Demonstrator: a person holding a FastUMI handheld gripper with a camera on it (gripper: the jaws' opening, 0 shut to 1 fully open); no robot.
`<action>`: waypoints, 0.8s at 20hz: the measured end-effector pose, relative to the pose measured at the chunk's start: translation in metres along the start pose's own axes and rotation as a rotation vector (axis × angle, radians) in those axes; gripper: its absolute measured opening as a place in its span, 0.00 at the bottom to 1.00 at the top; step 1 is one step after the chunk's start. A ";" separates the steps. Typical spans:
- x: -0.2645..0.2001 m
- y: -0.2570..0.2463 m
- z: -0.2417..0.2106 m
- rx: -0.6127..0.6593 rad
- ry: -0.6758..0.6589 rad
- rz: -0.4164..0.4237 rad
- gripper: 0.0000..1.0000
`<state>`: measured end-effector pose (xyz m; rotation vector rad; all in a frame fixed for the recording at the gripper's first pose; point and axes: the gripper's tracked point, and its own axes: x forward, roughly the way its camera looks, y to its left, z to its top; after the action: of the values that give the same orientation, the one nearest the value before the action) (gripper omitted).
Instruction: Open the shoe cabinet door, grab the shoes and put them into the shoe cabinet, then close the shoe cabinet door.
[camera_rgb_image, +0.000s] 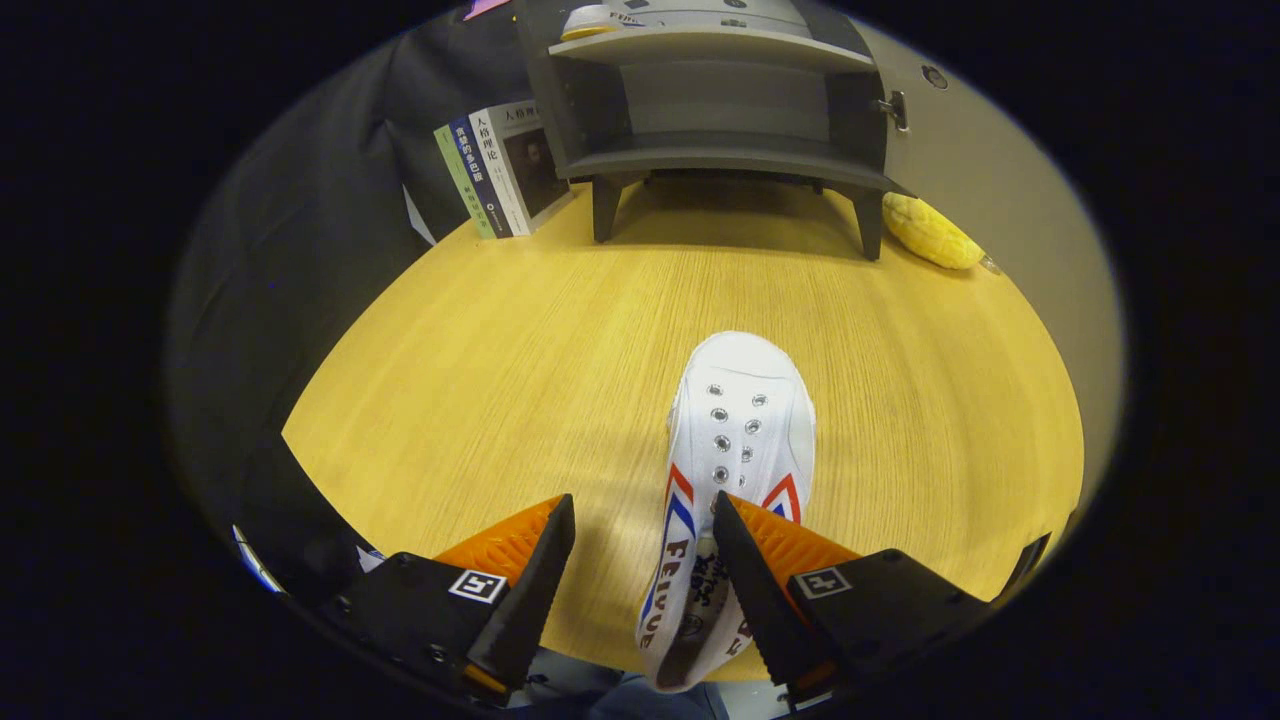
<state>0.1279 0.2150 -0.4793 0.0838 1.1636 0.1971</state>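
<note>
— Wooden table (480, 380), round-edged, dark cloth wall behind. Shoe cabinet (715, 110) at the far edge, door (960, 150) swung open to the right, lower shelf bare, another shoe (590, 20) on the top shelf.

— And the shoe to be moved?

— White sneaker (740, 430) near the front edge, toe pointing toward the cabinet, heel end between the fingers.

— Gripper (645, 560) clamped?

— Not clamped. Jaws spread apart; right finger at the shoe's collar, possibly inside the opening, left finger well clear of the side.

— Step in hand?

— Door-opening looks done; grabbing the sneaker now. Next: close on the shoe's side wall, lift, carry straight ahead to the bare shelf.

— Anything else about?

— Books (500, 170) leaning at the far left corner, yellow object (930, 232) beside the cabinet's right leg.
</note>
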 end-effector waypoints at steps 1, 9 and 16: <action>0.002 -0.003 0.000 0.005 0.008 -0.011 0.89; 0.009 -0.020 -0.001 -0.038 0.034 -0.070 0.21; -0.002 -0.016 0.010 0.064 -0.022 0.015 0.02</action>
<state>0.1378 0.1991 -0.4767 0.1508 1.1474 0.1721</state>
